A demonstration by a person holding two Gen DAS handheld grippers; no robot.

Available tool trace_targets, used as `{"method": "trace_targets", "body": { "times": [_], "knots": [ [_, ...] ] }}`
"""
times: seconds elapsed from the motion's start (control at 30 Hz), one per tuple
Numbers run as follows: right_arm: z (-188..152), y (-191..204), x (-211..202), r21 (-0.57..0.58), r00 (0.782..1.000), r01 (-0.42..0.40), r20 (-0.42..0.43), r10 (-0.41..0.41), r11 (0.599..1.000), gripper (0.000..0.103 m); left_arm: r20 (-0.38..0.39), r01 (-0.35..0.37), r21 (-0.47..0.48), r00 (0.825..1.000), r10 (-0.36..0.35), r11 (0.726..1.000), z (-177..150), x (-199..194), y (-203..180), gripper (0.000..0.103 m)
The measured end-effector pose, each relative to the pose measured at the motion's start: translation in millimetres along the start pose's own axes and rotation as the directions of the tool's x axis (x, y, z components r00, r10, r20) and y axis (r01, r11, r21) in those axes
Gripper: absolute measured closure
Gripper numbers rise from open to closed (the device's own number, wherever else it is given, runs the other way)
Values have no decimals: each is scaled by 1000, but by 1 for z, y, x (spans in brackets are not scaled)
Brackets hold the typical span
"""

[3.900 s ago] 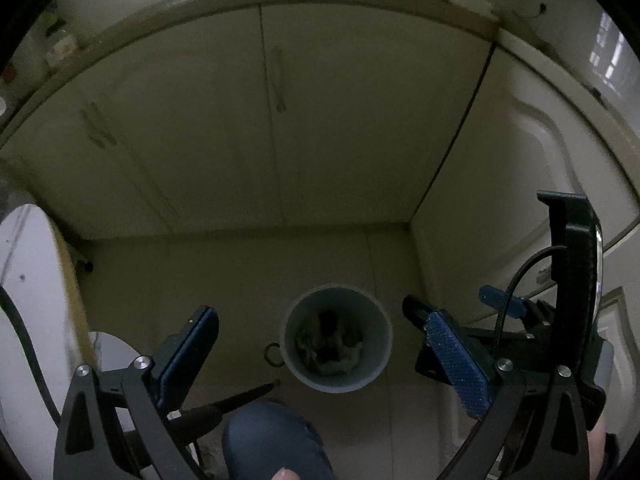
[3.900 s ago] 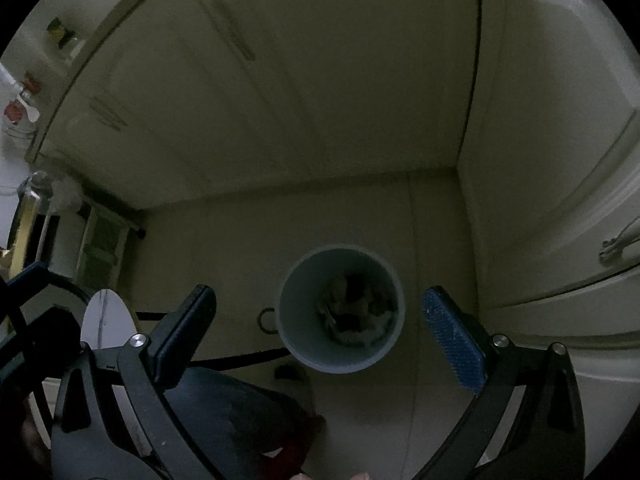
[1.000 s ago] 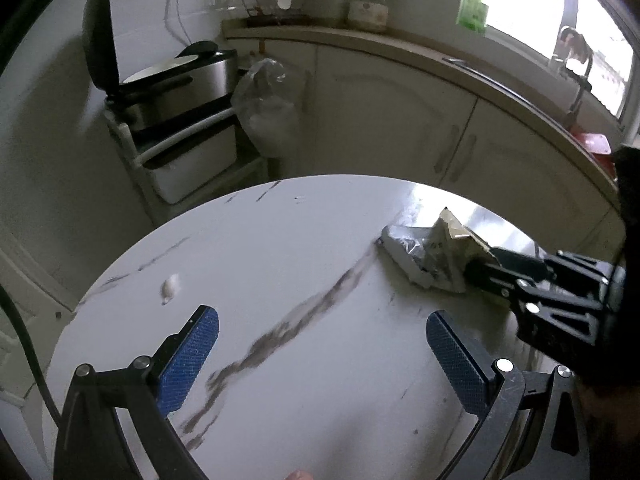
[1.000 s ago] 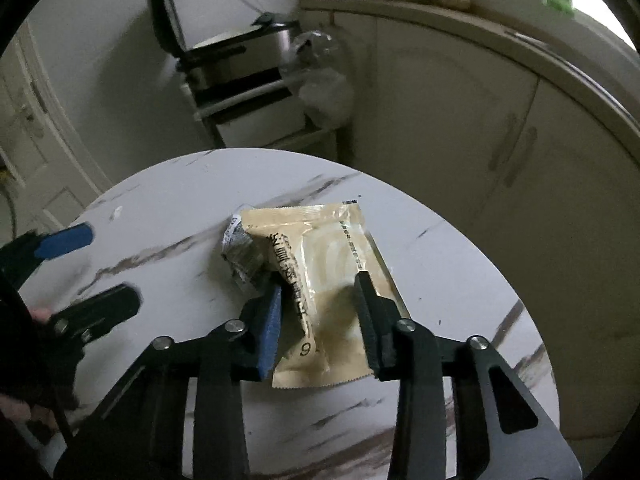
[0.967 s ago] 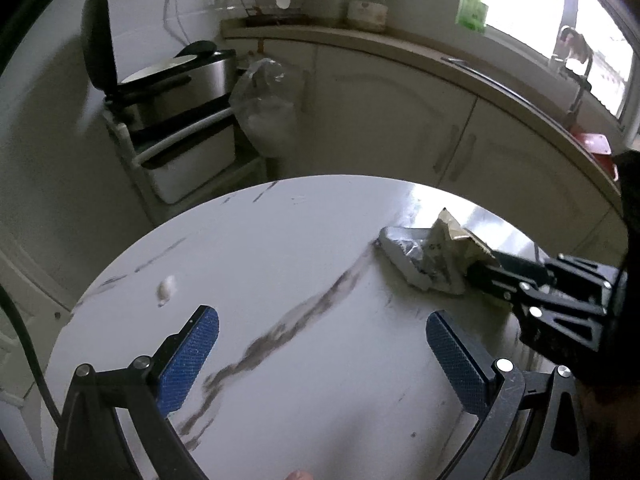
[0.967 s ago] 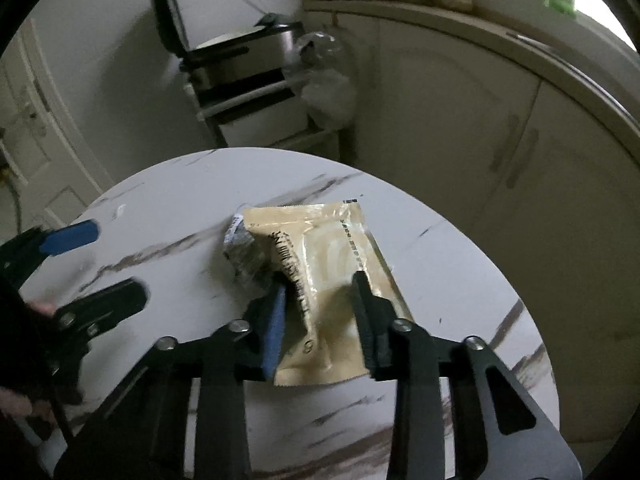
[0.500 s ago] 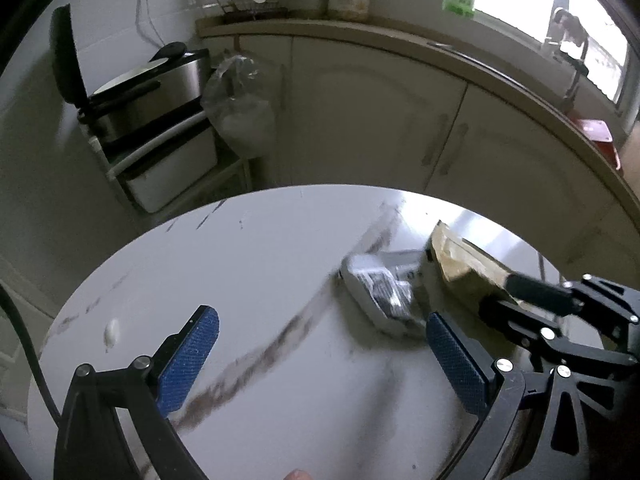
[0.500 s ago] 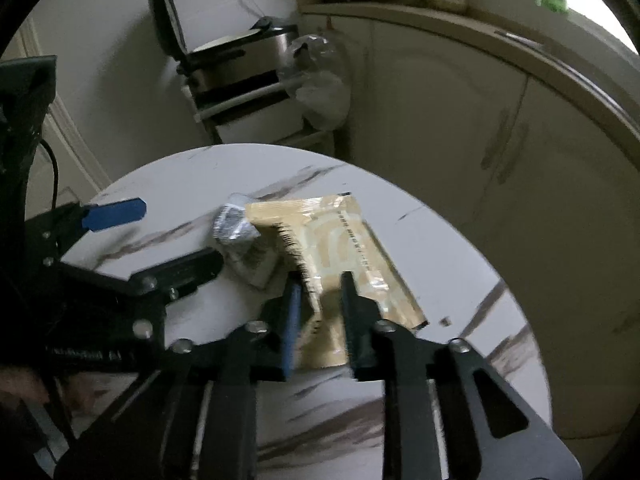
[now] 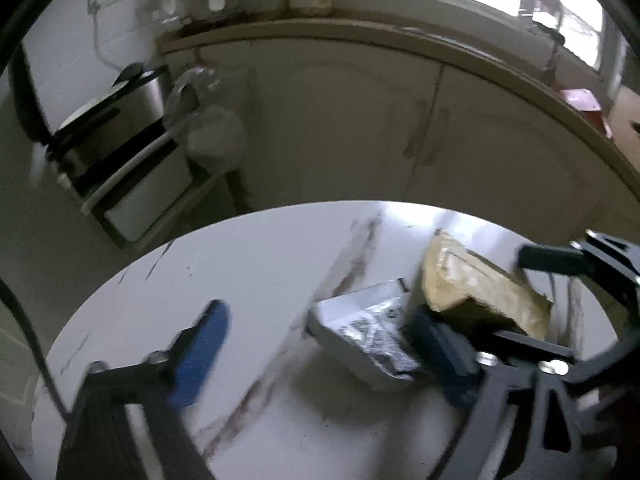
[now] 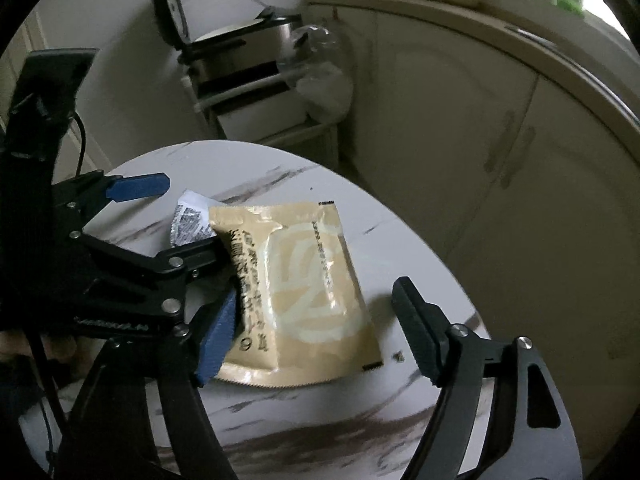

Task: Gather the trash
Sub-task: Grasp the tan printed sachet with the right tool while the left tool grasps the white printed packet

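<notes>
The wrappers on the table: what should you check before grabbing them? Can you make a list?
1. Tan packet lying flat on table: ok.
2. Silver wrapper between left hand-held gripper fingers, closing: ok.
3. Left pads pressing the wrapper: not ok, not yet.
4. Right hand-held gripper gripping the packet: not ok, opening around it.
5. The two grippers clear of each other: cannot tell, they crowd together.

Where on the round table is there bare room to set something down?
Bare marble lies left of the silver wrapper, out to the table rim, and at the near edge below the tan packet. Crowded around both wrappers, where the left gripper and right gripper meet.
</notes>
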State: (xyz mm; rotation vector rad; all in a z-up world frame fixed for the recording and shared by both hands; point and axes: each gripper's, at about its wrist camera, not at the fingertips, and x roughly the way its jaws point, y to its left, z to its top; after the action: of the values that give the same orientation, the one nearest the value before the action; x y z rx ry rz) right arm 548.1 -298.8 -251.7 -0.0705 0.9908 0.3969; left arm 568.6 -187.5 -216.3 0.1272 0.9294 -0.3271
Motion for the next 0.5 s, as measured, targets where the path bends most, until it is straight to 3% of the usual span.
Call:
{"method": "trace_targets", "body": {
  "times": [0.1,0.23,0.3,0.33,0.37,0.5],
  "knots": [
    [4,3,5,-32,1000,-6,-6,6,999,25,25,42,39,999,-43,998,-4,-3,-1,58],
    [7,15,12,-88,999,36,-19,-38,995,26,29,85,28,996,-86,996,-11,-5,8,72],
    [7,19,11,-85,999,48,-15,-50,995,35,28,120,-1,992,-120,993,-16,-8,18,81],
    [6,22,10,-81,999,52,-9,-53,995,46,29,137,-16,990,-137,990,-21,-11,24,85],
    [5,25,7,-73,998,58,-2,-59,996,50,28,145,-24,989,-144,989,-23,-12,28,88],
    [0,24,0,-15,999,41,13,-41,999,65,24,176,-56,984,-175,983,-35,-23,42,92]
  ]
}}
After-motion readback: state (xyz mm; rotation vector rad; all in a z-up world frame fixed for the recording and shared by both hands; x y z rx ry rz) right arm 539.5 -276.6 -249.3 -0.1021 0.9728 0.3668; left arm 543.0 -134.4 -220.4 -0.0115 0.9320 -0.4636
